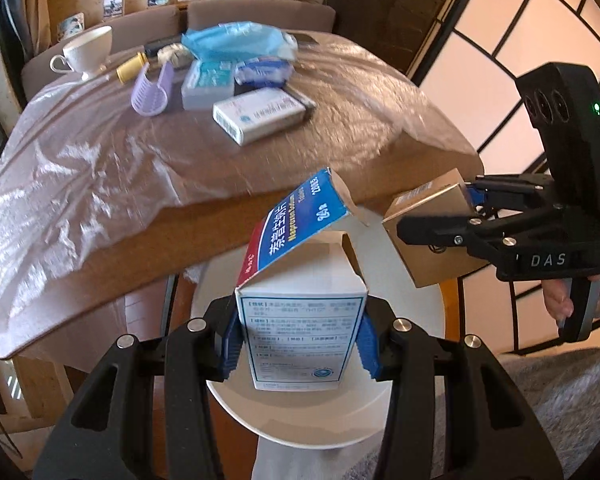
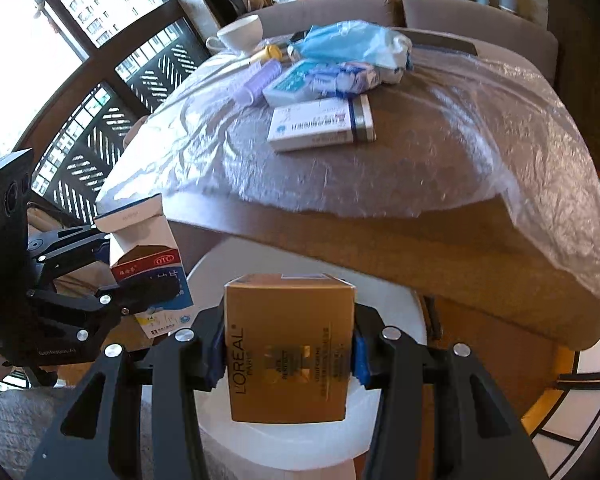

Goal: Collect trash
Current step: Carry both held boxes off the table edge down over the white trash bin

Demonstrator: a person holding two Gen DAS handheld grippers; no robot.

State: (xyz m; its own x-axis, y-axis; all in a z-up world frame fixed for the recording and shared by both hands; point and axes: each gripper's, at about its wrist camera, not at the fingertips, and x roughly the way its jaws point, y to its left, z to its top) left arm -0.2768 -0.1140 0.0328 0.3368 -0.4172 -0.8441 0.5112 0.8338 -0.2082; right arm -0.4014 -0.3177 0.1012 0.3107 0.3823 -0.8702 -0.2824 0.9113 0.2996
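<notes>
Both claws hang over the white bin (image 1: pixel 412 412), the left gripper (image 1: pixel 300 344) clamped on an open-flapped medicine box (image 1: pixel 300 320) and the right gripper (image 2: pixel 286 354) on a gold carton (image 2: pixel 288 352), whose L'Oréal lettering only the right view shows.

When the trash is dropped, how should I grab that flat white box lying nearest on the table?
Come from above and pinch the white box across its two long sides. It lies flat with its short end toward the table edge, and those long sides look free, so the fingers can slip down beside them.
</notes>
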